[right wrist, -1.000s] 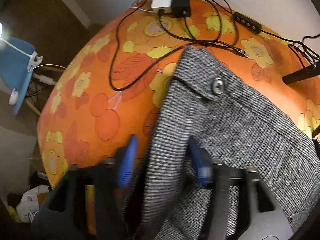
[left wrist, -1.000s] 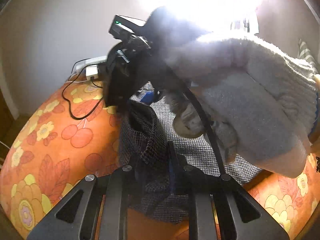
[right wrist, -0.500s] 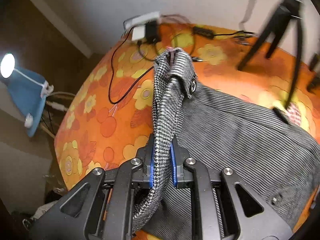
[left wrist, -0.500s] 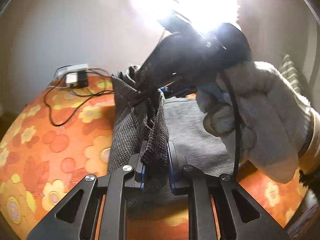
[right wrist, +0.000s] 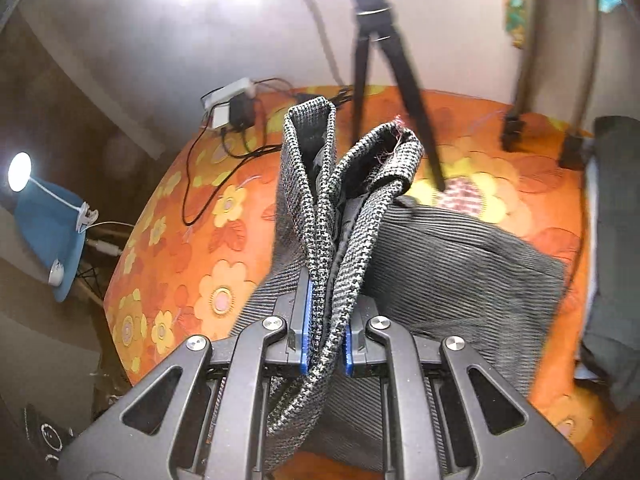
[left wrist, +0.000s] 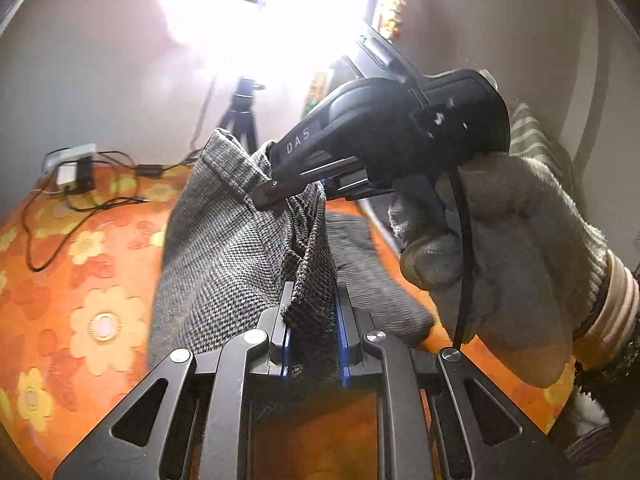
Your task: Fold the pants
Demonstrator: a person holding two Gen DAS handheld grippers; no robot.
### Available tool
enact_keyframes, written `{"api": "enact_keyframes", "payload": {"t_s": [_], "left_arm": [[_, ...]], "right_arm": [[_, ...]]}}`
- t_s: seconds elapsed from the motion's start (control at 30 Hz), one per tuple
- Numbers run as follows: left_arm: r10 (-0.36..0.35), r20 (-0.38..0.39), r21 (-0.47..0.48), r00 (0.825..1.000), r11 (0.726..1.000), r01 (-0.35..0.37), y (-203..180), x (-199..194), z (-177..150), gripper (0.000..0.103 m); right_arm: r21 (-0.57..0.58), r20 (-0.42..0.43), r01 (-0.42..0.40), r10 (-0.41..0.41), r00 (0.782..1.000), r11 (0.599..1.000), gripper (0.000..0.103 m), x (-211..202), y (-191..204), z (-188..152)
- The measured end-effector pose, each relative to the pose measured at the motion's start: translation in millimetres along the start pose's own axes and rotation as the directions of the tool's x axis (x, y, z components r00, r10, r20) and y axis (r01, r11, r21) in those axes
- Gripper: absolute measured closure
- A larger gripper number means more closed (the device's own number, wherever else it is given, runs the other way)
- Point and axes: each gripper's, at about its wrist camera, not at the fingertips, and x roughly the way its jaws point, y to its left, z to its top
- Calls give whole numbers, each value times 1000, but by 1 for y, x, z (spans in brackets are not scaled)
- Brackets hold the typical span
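Left wrist view: the left gripper (left wrist: 312, 332), black with blue-edged pads, is clamped on a bunched edge of the grey houndstooth woven pants (left wrist: 224, 256), which rise from the pads and drape down onto the orange tablecloth printed with yellow flowers (left wrist: 80, 280). Beyond it, the right gripper (left wrist: 276, 196), a black handheld unit with white lettering "DAS" on its body, is held by a hand in a grey knitted glove (left wrist: 512, 264); its tip grips the upper part of the same garment near the waistband. A black tripod (left wrist: 242, 116) stands behind, under strong glare. A white power strip with black cables (left wrist: 70, 170) lies at the far left of the table.

Right wrist view: the right gripper (right wrist: 325, 338) has its blue pads closed on two folded strips of the pants' (right wrist: 320, 208) waistband, held upright; the rest of the fabric lies on the tablecloth (right wrist: 180, 240) to the right. The tripod (right wrist: 380, 48) stands just behind. A blue chair with a white clip-on lamp (right wrist: 48, 224) is at the left.
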Motion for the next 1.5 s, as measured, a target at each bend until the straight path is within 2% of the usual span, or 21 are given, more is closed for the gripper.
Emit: {"api": "enact_keyframes", "payload": {"t_s": [0.37, 0.5, 0.77, 0.87, 0.93, 1.0, 1.03, 1.1, 1.23, 1.33, 1.37, 1.5], "left_arm": [[-76, -42, 45, 996, 996, 77, -37, 32, -5, 88], [-102, -80, 54, 992, 993, 106, -46, 42, -7, 87], [-134, -171, 75, 976, 986, 148, -50, 36, -18, 81], [-144, -179, 72, 973, 985, 158, -45, 27, -20, 75], [-145, -178, 62, 973, 986, 158, -38, 25, -20, 75], [-145, -173, 44, 974, 987, 155, -24, 24, -15, 75], [-139, -166, 43, 976, 988, 148, -20, 22, -14, 75], [-115, -151, 47, 982, 991, 123, -12, 19, -12, 75], [-76, -154, 13, 985, 997, 79, 5, 21, -9, 75], [-58, -161, 7, 985, 998, 60, 15, 27, -8, 75], [-64, -165, 0, 984, 998, 65, 18, 29, -7, 75], [-103, -214, 13, 971, 994, 109, 14, 40, -15, 75]], "right_arm": [[19, 7, 87, -87, 996, 996, 91, -29, -57, -21], [54, -1, 90, -90, 996, 994, 91, -32, -79, -29], [126, -8, 69, -69, 998, 990, 91, -27, -113, -53], [132, -4, 73, -73, 997, 989, 91, -26, -118, -58], [126, 0, 85, -86, 996, 988, 89, -29, -121, -61], [132, -2, 127, -128, 992, 983, 88, -34, -127, -63], [130, 0, 176, -177, 984, 976, 86, -38, -130, -64], [140, 8, 244, -247, 969, 960, 73, -50, -139, -66], [210, 103, 158, -182, 978, 965, 71, -78, -149, -69], [197, 107, 82, -105, 989, 977, 69, -76, -140, -69], [191, 99, 67, -87, 991, 979, 66, -73, -137, -70], [163, 72, 92, -104, 992, 982, 65, -54, -123, -64]]}}
